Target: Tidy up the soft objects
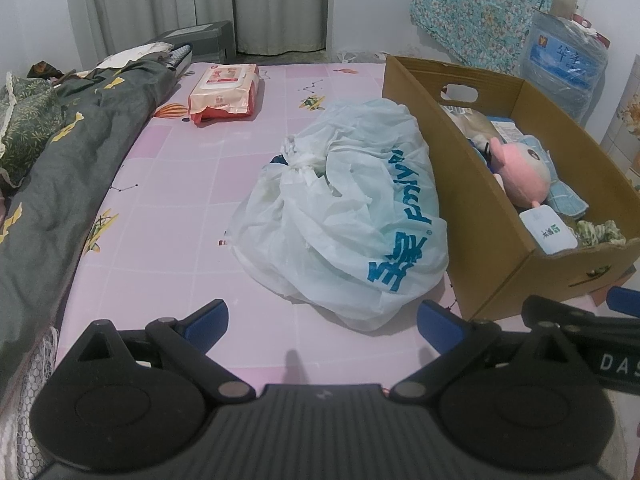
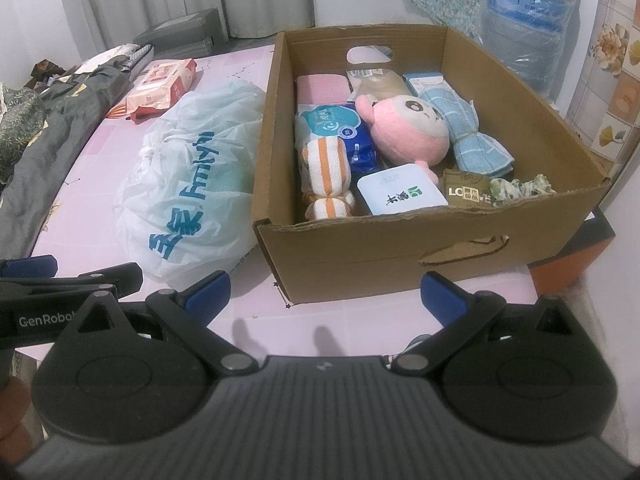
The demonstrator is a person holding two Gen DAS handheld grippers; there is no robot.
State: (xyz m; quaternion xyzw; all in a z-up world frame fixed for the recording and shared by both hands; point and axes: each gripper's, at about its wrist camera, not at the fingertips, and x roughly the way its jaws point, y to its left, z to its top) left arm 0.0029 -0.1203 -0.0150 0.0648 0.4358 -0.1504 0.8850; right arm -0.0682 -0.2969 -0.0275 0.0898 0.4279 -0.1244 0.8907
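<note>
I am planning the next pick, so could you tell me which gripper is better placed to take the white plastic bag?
Probably left. The left gripper is open and the white plastic bag lies straight ahead of its fingers, while the right gripper faces the cardboard box, with the bag off to its left.

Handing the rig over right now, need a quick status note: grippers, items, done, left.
Left gripper: open, empty, hovering over the pink bedsheet.
Right gripper: open, empty, in front of the brown cardboard box.
Done: pink plush toy, orange-striped towel, blue checked cloth and small packs are in the box.
Left: white plastic bag with blue lettering beside the box; pink wet-wipes pack farther back.
</note>
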